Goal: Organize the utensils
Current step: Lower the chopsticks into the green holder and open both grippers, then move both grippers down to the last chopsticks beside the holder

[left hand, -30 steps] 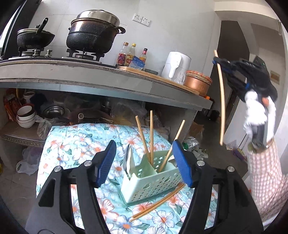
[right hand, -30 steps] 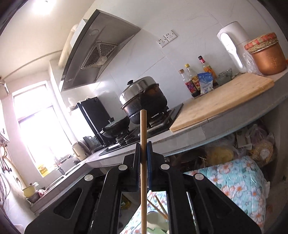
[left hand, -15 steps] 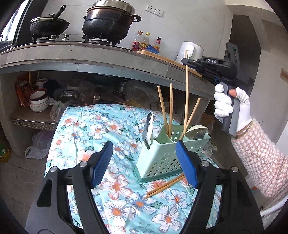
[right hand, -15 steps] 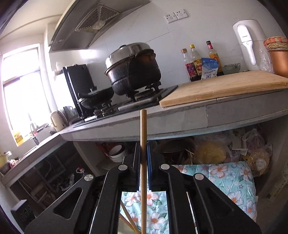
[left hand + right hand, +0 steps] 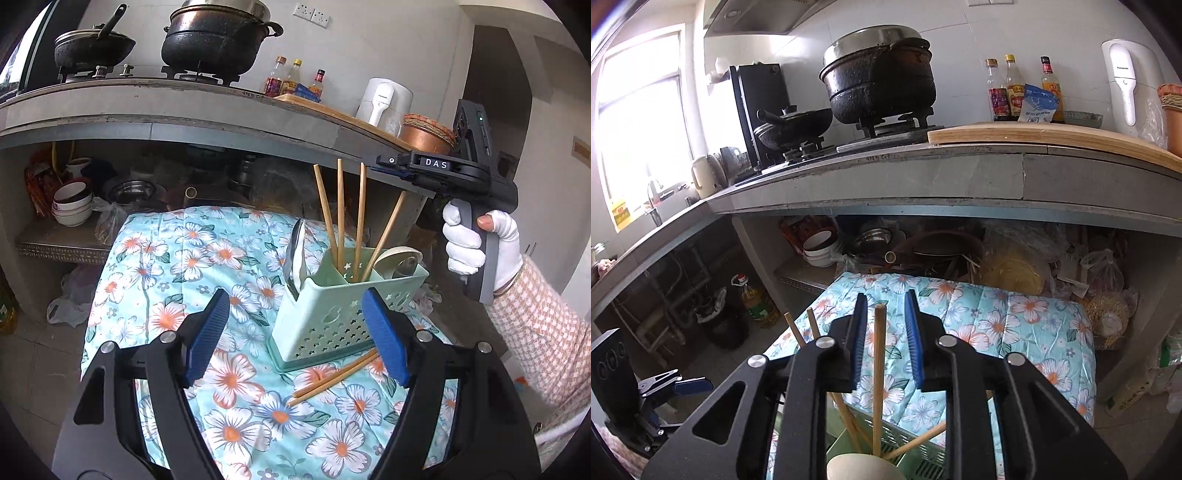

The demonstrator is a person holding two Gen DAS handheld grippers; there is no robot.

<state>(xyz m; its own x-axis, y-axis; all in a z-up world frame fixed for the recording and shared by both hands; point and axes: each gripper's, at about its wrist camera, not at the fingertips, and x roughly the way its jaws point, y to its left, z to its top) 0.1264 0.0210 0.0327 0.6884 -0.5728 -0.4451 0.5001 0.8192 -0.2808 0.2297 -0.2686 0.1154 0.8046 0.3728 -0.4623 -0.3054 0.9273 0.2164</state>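
**Chopstick in caddy, right pads parted**

Chopsticks: four stand upright or leaning in the green caddy (image 5: 343, 310), which sits on the floral cloth (image 5: 166, 266). One of these, the chopstick (image 5: 878, 373), rises between the pads of the right gripper (image 5: 885, 341). The jaws have just been opening; a gap shows on each side of the stick, so the pads no longer press it. Its lower end is down inside the caddy.

Two loose chopsticks (image 5: 334, 376) lie flat on the cloth, side by side, touching the caddy's near base. A metal spoon (image 5: 297, 258) stands in the caddy's left compartment; a pale ladle (image 5: 397, 258) rests in the right end.

Left gripper (image 5: 295, 334) hangs just short of the caddy, jaws wide, and has just been opening. Nothing is between its pads.

A white-gloved hand (image 5: 476, 243) holds the right gripper's handle above and right of the caddy.
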